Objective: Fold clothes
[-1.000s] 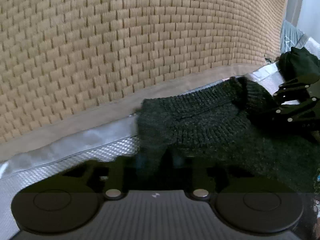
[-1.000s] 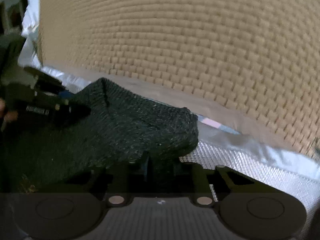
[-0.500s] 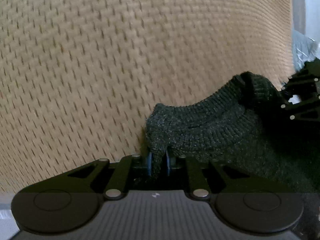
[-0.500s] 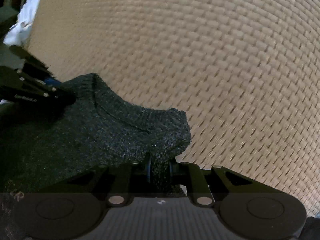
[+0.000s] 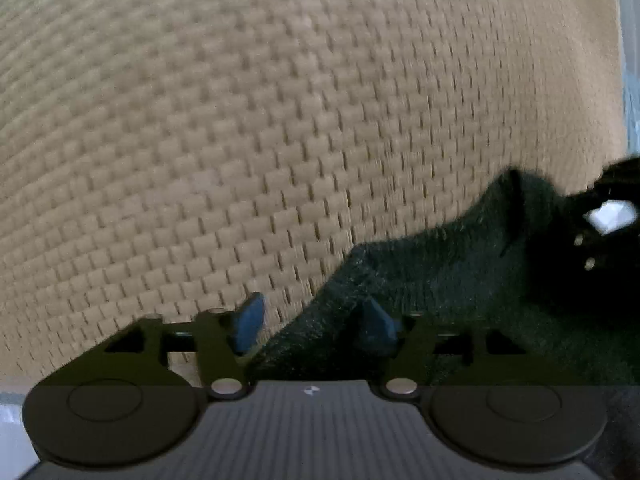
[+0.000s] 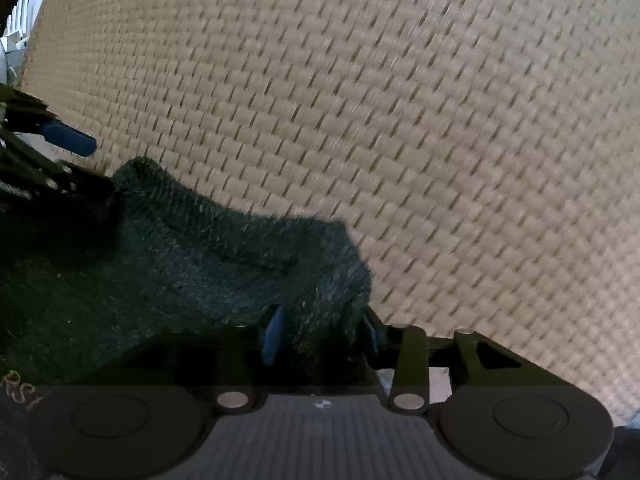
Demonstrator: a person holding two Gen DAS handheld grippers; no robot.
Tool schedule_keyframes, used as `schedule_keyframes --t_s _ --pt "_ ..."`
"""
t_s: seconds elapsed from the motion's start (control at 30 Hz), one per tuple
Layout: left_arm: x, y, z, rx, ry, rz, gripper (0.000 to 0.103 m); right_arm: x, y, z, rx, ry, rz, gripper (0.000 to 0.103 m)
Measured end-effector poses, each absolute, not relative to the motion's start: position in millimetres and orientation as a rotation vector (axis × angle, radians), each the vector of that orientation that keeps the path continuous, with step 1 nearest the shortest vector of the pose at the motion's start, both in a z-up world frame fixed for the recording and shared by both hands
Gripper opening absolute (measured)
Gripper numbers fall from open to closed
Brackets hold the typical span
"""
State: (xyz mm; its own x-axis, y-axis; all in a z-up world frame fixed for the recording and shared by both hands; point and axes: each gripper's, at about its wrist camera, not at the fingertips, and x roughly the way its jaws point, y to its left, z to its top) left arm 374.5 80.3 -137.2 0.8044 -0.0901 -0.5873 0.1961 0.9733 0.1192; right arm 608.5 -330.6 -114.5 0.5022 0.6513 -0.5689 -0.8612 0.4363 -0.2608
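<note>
In the left wrist view, a tan woven mat (image 5: 280, 120) fills nearly the whole frame. The left gripper (image 5: 310, 322) has its fingers released, having just opened; the dark knit sweater (image 5: 460, 280) lies between them, its edge slack against the right finger, where half a second ago it was pinched tight. In the right wrist view the same woven mat (image 6: 440, 140) spreads behind. The right gripper (image 6: 320, 334) has also just been opening; a sweater (image 6: 200, 264) fold sits loosely between its parted fingers.
</note>
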Motion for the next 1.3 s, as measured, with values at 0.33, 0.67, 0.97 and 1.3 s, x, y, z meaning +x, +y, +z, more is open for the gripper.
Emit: schedule_keyframes --t_s 0.33,0.67,0.97,1.3 --pt "304.9 94.5 -109.2 0.113 0.626 -0.153 0.069 571.9 -389.0 -68.2 -0.351 0.456 0.974 0.062" --pt "180.0 80.2 -98.8 0.194 0.758 -0.311 0.076 475.6 -447.0 -76.3 -0.359 0.613 1.042 0.062" --pt "113.7 75.1 -106.3 0.266 0.879 -0.356 0.077 418.9 -494.2 -112.3 -0.404 0.750 1.033 0.062" --pt "77.6 89.6 -105.6 0.354 1.017 -0.446 0.078 374.7 -545.4 -115.2 -0.453 0.847 1.032 0.062"
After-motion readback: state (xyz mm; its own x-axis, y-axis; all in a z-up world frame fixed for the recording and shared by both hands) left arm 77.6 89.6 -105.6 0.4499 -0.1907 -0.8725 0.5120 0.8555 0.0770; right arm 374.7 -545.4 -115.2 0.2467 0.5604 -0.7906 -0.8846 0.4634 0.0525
